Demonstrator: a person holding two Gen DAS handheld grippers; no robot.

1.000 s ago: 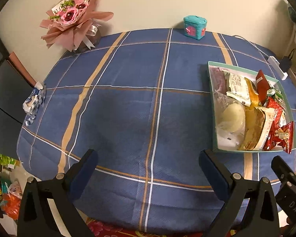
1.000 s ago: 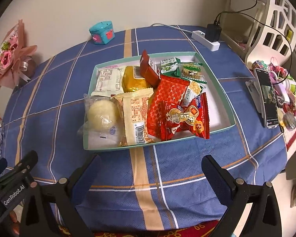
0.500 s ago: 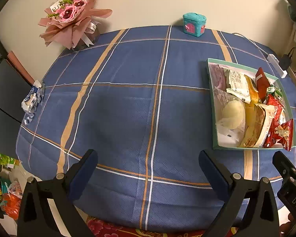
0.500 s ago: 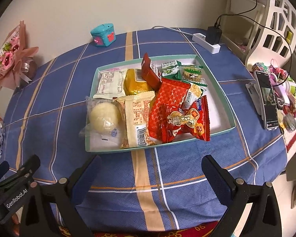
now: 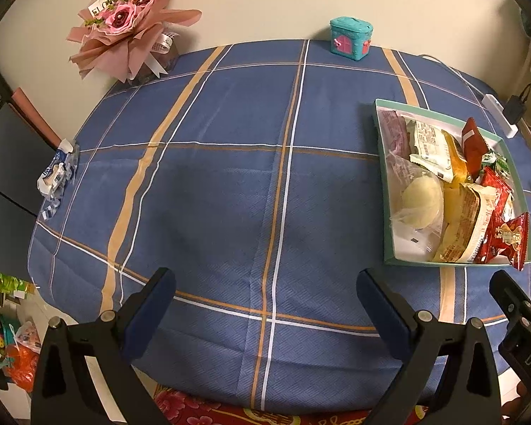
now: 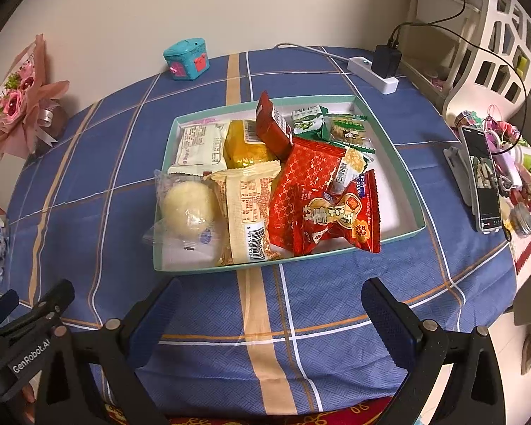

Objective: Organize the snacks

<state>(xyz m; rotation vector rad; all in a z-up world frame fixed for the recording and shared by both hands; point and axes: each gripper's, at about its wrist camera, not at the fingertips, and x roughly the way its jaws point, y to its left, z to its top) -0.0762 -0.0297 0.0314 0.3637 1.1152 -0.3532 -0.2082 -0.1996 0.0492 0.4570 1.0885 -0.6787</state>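
A shallow teal-rimmed box (image 6: 412, 191) sits on the blue plaid tablecloth and holds several snack packets: a clear-wrapped white bun (image 6: 189, 205), a beige barcode packet (image 6: 247, 212), red packets (image 6: 336, 212), a yellow packet (image 6: 246, 145) and small green ones (image 6: 309, 120). My right gripper (image 6: 270, 304) is open and empty, just in front of the box's near edge. My left gripper (image 5: 265, 297) is open and empty over bare cloth, left of the box (image 5: 384, 184).
A pink bouquet (image 5: 127, 32) and a teal toy house (image 5: 350, 37) stand at the back by the wall. A power strip (image 6: 371, 71) with charger, a phone (image 6: 483, 180) and clutter lie at the right. A crumpled blue-white wrapper (image 5: 58, 173) lies at the left edge.
Both grippers have drifted slightly; the box sits a little lower and closer in the right wrist view. Both grippers stay open and empty.
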